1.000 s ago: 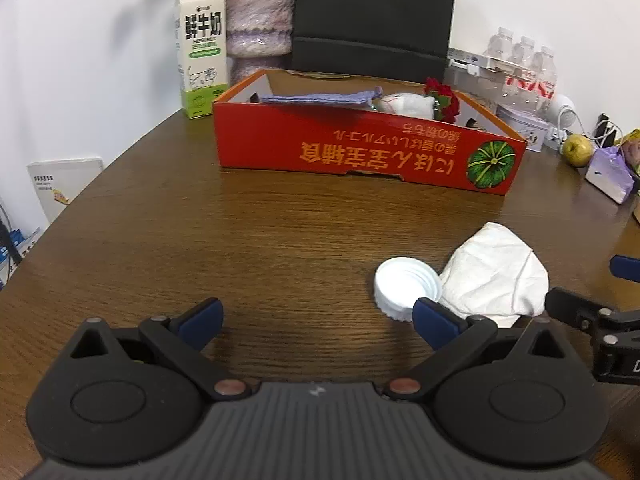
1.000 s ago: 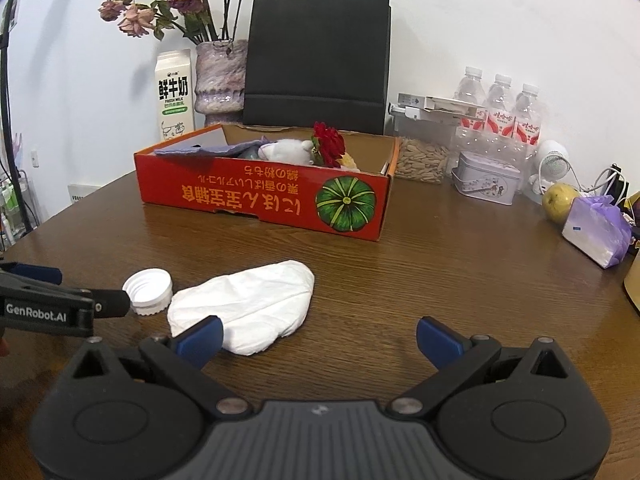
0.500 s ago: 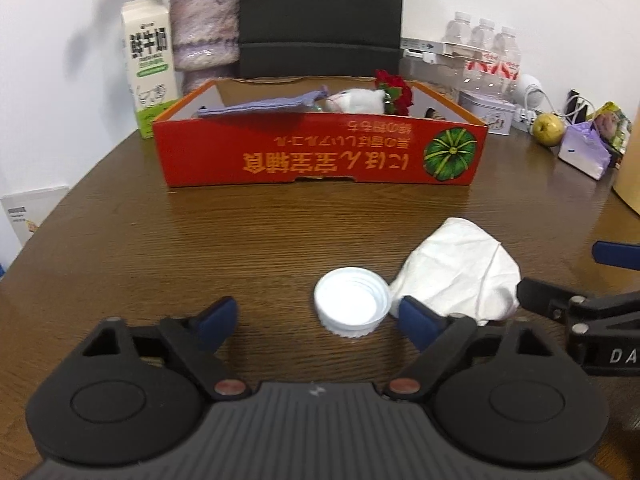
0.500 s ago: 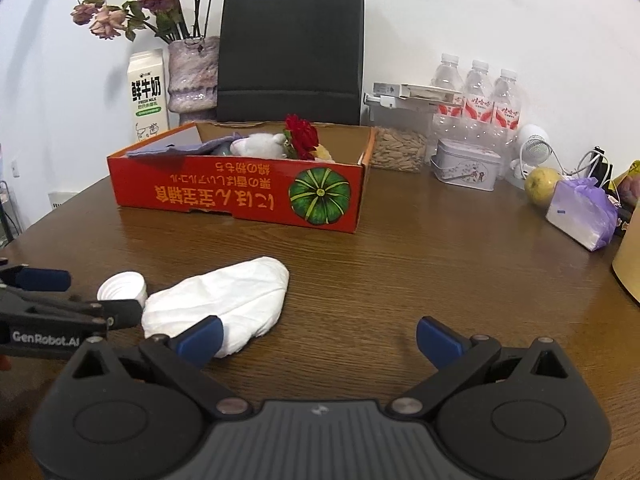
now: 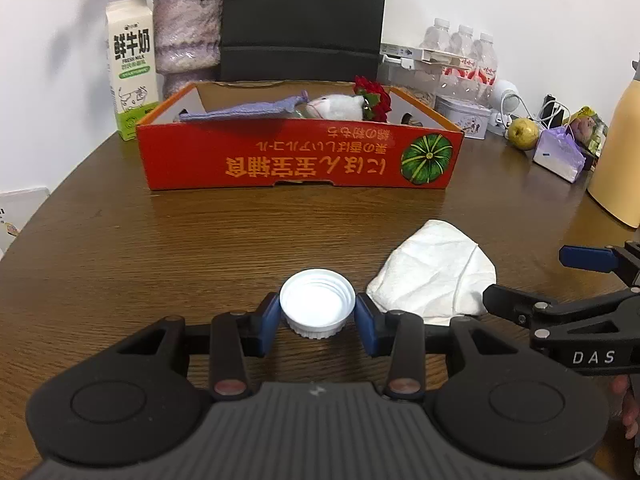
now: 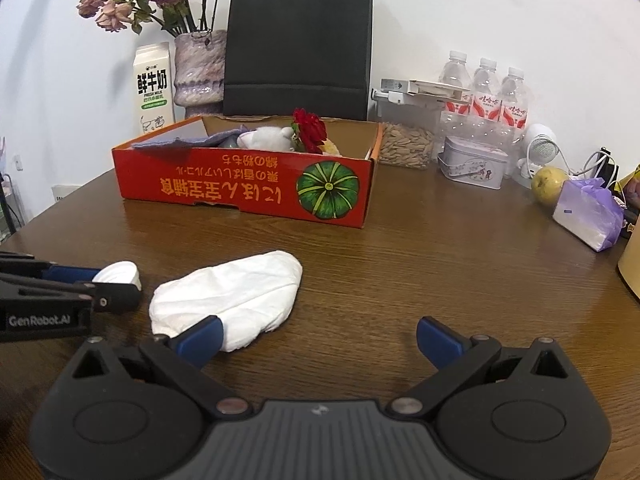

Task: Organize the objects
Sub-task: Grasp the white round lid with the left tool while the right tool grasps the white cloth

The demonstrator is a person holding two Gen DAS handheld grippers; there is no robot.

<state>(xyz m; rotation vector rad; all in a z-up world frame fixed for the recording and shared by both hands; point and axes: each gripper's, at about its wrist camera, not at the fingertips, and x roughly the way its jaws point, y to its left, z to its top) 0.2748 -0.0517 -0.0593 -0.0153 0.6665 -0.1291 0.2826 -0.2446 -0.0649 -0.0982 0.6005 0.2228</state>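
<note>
Cap (image 5: 317, 303), white, open side up, sits on the table (image 5: 160, 248) between the blue pads (image 5: 269, 320) of the left gripper (image 5: 316, 322). Jaws have just been closing around it; both pads now meet the cap's ribbed rim, pinching it. Cap rests on the wood, not lifted. From the right wrist view the same cap (image 6: 118, 273) shows partly behind the left gripper's black finger.

Right gripper (image 6: 318, 340) is right of the cap, jaws spread wide, nothing between them. Its left pad overlaps the near edge of the tissue (image 6: 228, 300); contact cannot be told.

Tissue (image 5: 436, 276), crumpled and white, lies flat just right of the cap, very close to it; touching or not is unclear.

Box (image 5: 304, 160), red cardboard with a green pumpkin print and upside-down lettering, stands well beyond the cap, open top. Inside: purple cloth (image 5: 248, 110), white plush (image 5: 336, 106), red flower (image 5: 374, 96).

Beyond the box, behind it and left: milk carton (image 5: 130, 64) and vase (image 5: 186, 32) with dried roses. Straight behind: black bag (image 5: 304, 16). Beyond and right of the cap: water bottles (image 5: 460, 52), tin (image 5: 460, 118), pear (image 5: 522, 133), purple tissue pack (image 5: 560, 156), yellow jug (image 5: 618, 160) at the edge.
</note>
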